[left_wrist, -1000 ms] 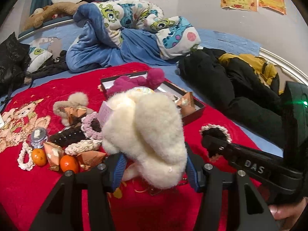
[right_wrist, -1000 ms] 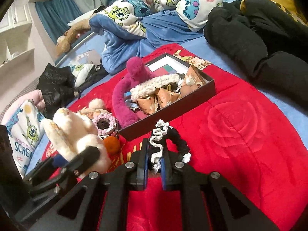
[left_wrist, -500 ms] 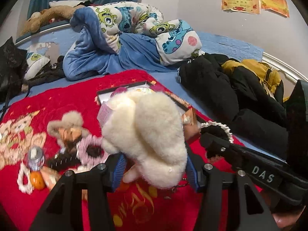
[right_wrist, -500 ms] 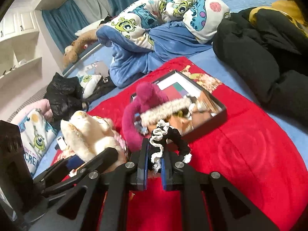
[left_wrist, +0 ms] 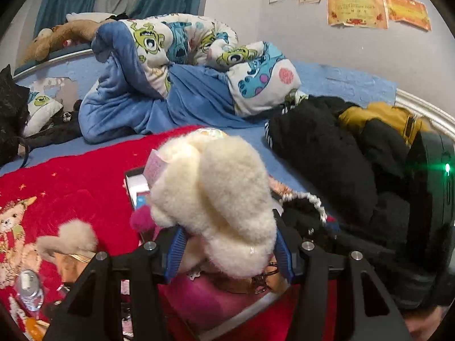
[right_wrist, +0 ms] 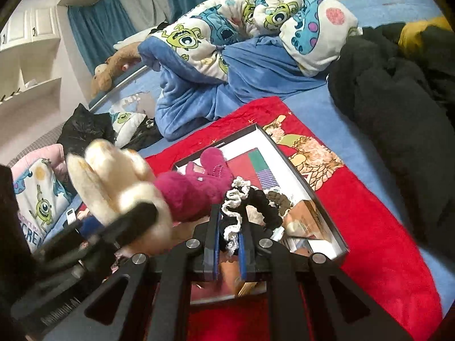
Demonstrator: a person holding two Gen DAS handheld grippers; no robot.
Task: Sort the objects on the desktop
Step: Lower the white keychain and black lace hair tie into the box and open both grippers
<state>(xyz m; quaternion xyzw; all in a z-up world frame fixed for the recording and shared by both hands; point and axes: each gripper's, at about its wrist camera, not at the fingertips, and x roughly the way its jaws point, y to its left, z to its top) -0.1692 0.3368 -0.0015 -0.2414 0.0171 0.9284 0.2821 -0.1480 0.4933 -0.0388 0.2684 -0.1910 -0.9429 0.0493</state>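
My left gripper point(left_wrist: 227, 253) is shut on a cream fluffy plush toy point(left_wrist: 216, 196), held just above the black tray point(left_wrist: 133, 179). My right gripper point(right_wrist: 227, 253) is shut on a black scrunchie with white crochet trim point(right_wrist: 250, 201), held over the same black tray point(right_wrist: 310, 196). In the right wrist view the cream plush toy point(right_wrist: 113, 187) and the left gripper's finger point(right_wrist: 133, 221) appear at the left. A magenta plush point(right_wrist: 196, 187), gold-wrapped pieces point(right_wrist: 310, 213) and other scrunchies lie inside the tray. The scrunchie point(left_wrist: 307, 207) also shows in the left wrist view.
The tray rests on a red quilted mat point(right_wrist: 378, 227) on a blue bed. A fluffy beige scrunchie point(left_wrist: 68, 238) and a small jar point(left_wrist: 28, 284) lie on the mat at left. Black and yellow clothing point(left_wrist: 341, 153) is piled at right, a cartoon duvet point(right_wrist: 236, 37) behind.
Both grippers have moved forward over the mat with their loads and now hang above the tray; the loose items on the mat have slid toward the lower left of the left wrist view.
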